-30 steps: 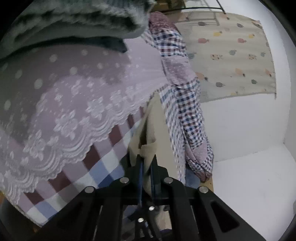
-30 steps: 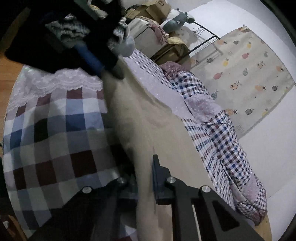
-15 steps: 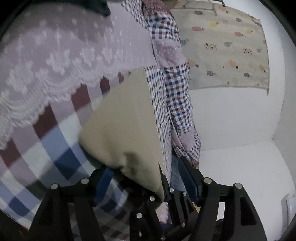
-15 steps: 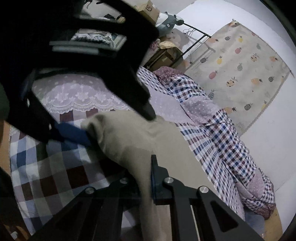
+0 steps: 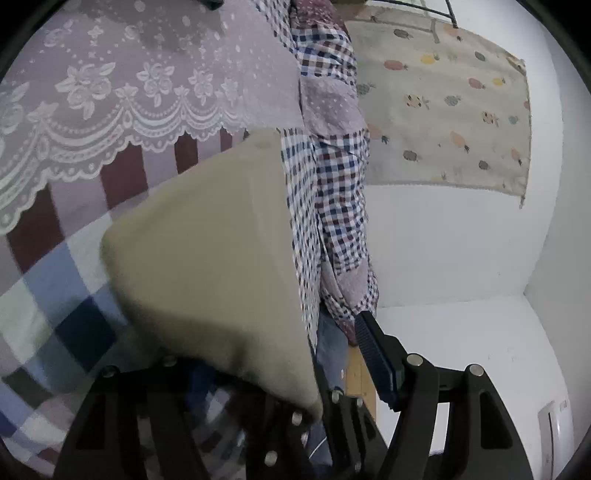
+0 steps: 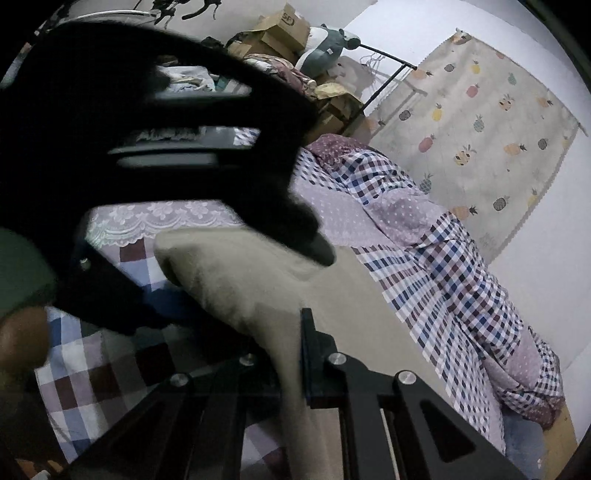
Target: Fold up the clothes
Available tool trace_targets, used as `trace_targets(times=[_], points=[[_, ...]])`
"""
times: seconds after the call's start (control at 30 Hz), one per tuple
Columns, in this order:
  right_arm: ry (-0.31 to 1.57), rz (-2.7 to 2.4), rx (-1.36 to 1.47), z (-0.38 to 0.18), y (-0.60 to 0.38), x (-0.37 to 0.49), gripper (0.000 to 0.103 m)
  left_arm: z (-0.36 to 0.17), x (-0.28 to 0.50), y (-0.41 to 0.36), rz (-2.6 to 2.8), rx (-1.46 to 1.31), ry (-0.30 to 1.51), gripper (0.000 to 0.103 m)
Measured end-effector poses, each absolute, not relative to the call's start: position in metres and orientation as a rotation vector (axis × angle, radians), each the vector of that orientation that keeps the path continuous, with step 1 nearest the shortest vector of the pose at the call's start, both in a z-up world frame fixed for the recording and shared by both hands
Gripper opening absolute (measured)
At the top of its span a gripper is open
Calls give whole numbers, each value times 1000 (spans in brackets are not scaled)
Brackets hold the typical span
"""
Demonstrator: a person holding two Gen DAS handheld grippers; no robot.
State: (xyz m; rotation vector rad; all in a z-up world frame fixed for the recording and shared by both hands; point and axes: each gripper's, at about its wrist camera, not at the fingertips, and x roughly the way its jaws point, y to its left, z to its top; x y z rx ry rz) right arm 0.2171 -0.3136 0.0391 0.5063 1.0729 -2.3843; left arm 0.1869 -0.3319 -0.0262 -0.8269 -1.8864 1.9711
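Holding: I have the beige garment (image 6: 255,295) pinched at its near edge in the right gripper (image 6: 291,354); its jaws are clenched on the cloth, which runs up between them
Left claw: left gripper (image 5: 295,365) stands released, jaws wide; a corner of the garment (image 5: 207,258) drapes over its left finger and into the gap, but the pads do not press on it
Garment place: lying on the bed, on the big-check sheet (image 5: 55,280); near end lifted in my right claw, far end flat
Key relation: from the right claw the long axis runs away and to the right, toward the small-check quilt (image 6: 443,266); the free folded corner sits to the left, close by the left claw, so I judge the left hand is the nearer one for the next grab
Around: lace-edged cover (image 5: 122,96) on the far left; pineapple-print cloth (image 6: 491,125) on the wall; cardboard boxes (image 6: 284,29) and a plush toy (image 6: 328,48) at the far end of the bed
In the way: the left gripper's dark frame crosses the upper left of the right wrist view and hides the garment's far left edge; the bunched quilt crowds the right side, so I judge a fold that way could snag
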Motion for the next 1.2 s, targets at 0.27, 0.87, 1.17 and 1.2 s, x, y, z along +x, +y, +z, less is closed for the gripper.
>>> trace_targets(times=[0.27, 0.87, 1.17, 1.2], points=[[1085, -2395, 484, 35, -312, 215, 6, -22, 176, -344, 2046, -848, -1861, 42], [1371, -2553, 544, 1, -249, 227, 38, 11, 178, -354, 2130, -846, -1731, 9], [1557, -2665, 714, 0, -137, 233, 40, 21, 173, -353, 2118, -809, -1735, 9], [1576, -2673, 737, 0, -124, 234, 40, 22, 172, -353, 2117, -804, -1737, 9]])
